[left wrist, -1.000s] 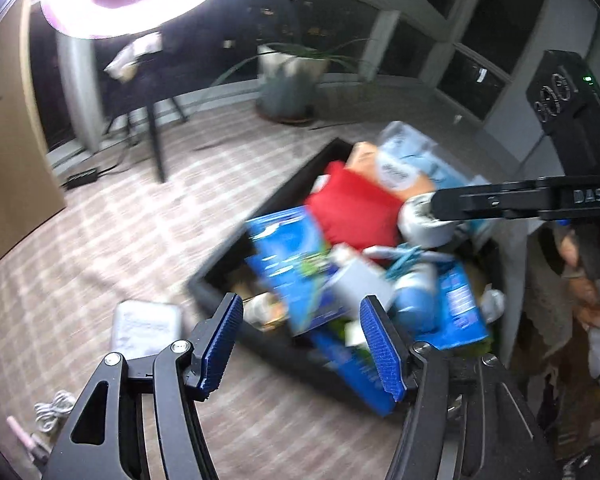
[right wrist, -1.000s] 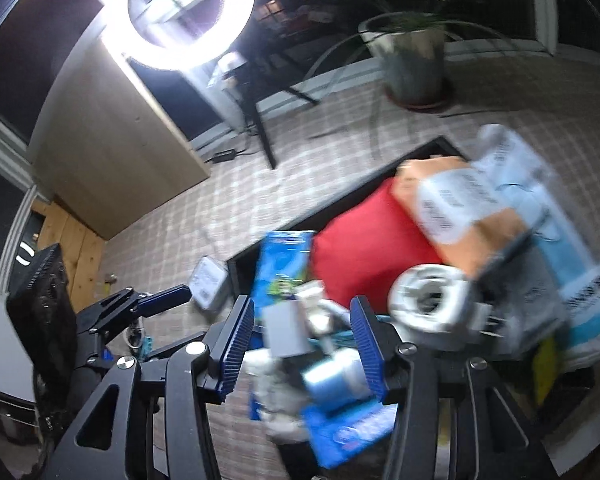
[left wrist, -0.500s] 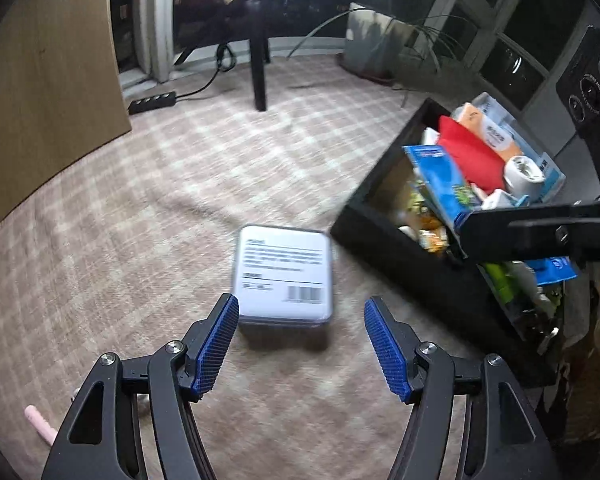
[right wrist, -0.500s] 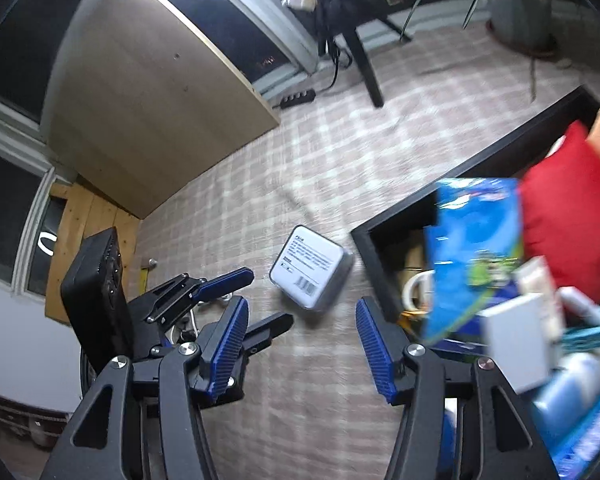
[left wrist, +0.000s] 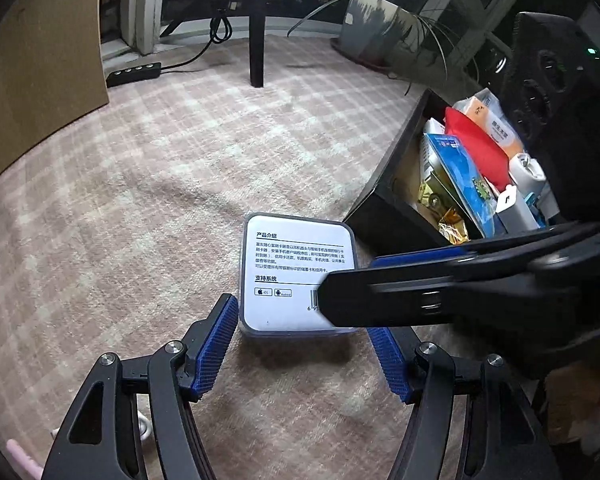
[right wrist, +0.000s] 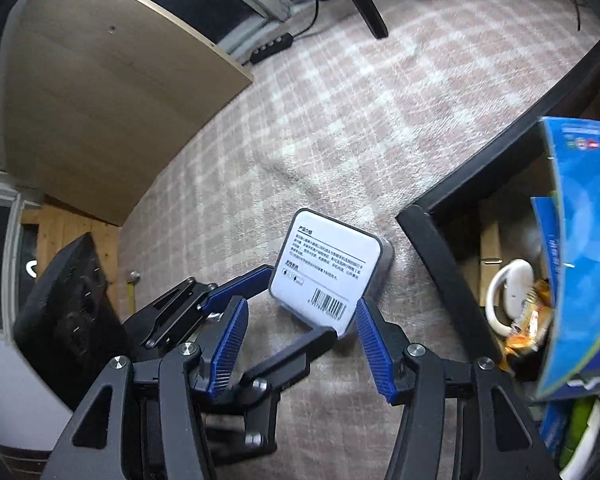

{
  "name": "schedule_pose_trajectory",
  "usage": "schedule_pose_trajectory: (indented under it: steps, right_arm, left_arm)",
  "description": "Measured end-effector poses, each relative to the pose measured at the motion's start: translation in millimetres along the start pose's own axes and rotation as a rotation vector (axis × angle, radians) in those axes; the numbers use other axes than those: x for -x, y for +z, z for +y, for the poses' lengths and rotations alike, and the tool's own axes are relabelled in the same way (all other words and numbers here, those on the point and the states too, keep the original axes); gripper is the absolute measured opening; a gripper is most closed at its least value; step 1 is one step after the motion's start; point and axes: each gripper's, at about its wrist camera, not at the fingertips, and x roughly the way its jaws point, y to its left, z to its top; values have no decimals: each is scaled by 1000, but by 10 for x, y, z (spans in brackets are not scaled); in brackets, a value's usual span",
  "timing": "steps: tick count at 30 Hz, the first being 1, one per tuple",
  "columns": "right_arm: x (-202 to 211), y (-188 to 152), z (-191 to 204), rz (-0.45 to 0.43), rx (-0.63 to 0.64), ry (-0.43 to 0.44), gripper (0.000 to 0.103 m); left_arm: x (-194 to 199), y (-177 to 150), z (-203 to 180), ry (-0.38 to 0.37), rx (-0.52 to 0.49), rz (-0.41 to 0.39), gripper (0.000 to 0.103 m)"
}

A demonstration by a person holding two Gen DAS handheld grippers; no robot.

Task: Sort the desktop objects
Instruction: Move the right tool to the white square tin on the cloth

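Checked carpet, both grippers' jaws wide open flanking white box, gripping nothing

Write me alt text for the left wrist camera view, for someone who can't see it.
The open left gripper reaches toward a white-labelled box lying flat on a pink checked carpet, its blue fingers on either side of the box's near end. The right gripper crosses in from the right over the box's corner, and a black bin crammed with packets sits behind.
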Motion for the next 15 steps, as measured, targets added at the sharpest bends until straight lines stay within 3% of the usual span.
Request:
schedule_pose_trajectory:
  steps: [6, 15]
  right_arm:
    - [-72, 33, -15, -24, -36, -62, 54]
    - [-250, 38, 184, -43, 56, -222, 55]
  left_arm:
    - [6, -78, 53, -53, 58, -29, 71]
    - [-4, -118, 13, -32, 69, -43, 73]
